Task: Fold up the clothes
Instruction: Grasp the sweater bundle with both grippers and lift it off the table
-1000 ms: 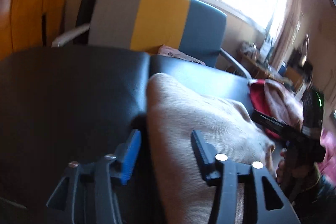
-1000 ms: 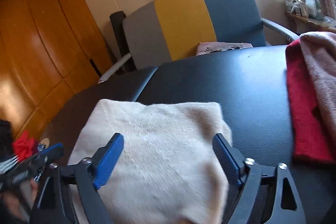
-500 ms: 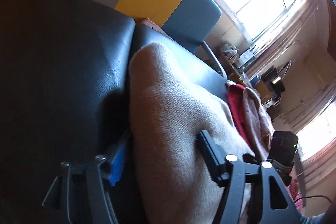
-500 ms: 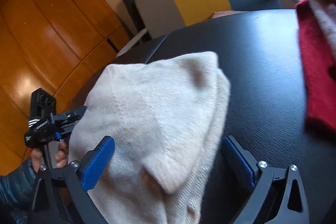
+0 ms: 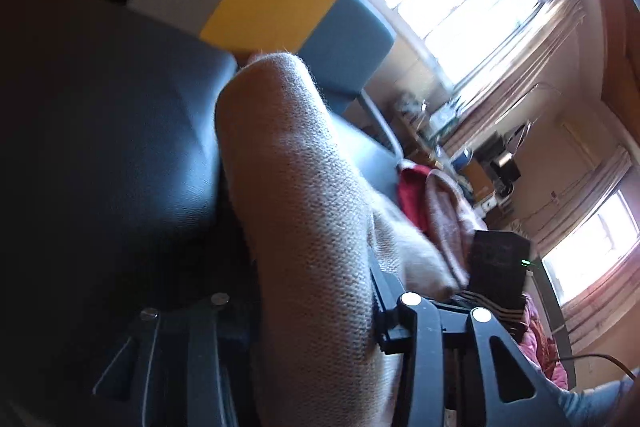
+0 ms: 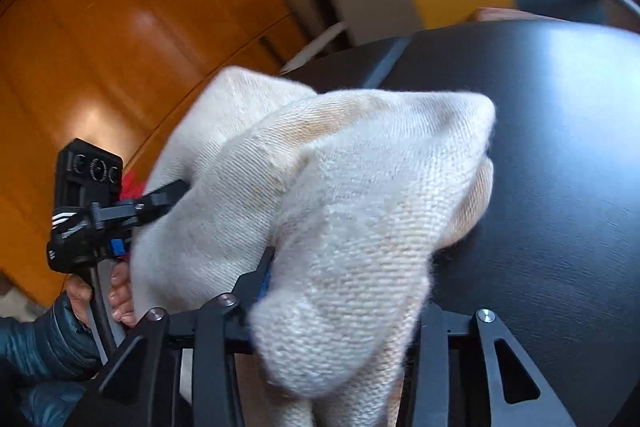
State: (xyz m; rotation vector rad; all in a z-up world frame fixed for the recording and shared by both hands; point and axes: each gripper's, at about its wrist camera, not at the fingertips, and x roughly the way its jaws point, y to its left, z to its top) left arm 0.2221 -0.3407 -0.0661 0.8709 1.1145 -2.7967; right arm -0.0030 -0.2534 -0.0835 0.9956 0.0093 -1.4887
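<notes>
Cream knitted garment (image 6: 352,211), soft and thick, is bunched and raised above the black leather-like table (image 6: 560,155), with only its far folds drooping toward the surface. It appears to be carried by both tools at once, probably so that one half can be swung over the other or the whole bundle shifted; which of the two, these views do not settle.

In the left wrist view the left gripper (image 5: 316,311) has the cream knit (image 5: 304,211) filling the space between its fingers, and the cloth rises from it in a taut ridge, so I judge it clenched on the fabric. The right gripper (image 6: 340,291) likewise has the knit packed between its fingers, one blue pad just showing at the cloth's edge; it too looks to be grasping the garment.

Both tools are tilted, the left one rolled so the room leans across its view. Seen from the right wrist, the left gripper's handle is wrapped by a hand (image 6: 116,291) emerging from a dark blue padded sleeve (image 6: 44,347), reaching in from the table's edge.

Beyond the bundle, a red cloth (image 5: 416,191) with a pinkish cloth (image 5: 448,211) lying on it rests on the table, apart from the lifted knit.
</notes>
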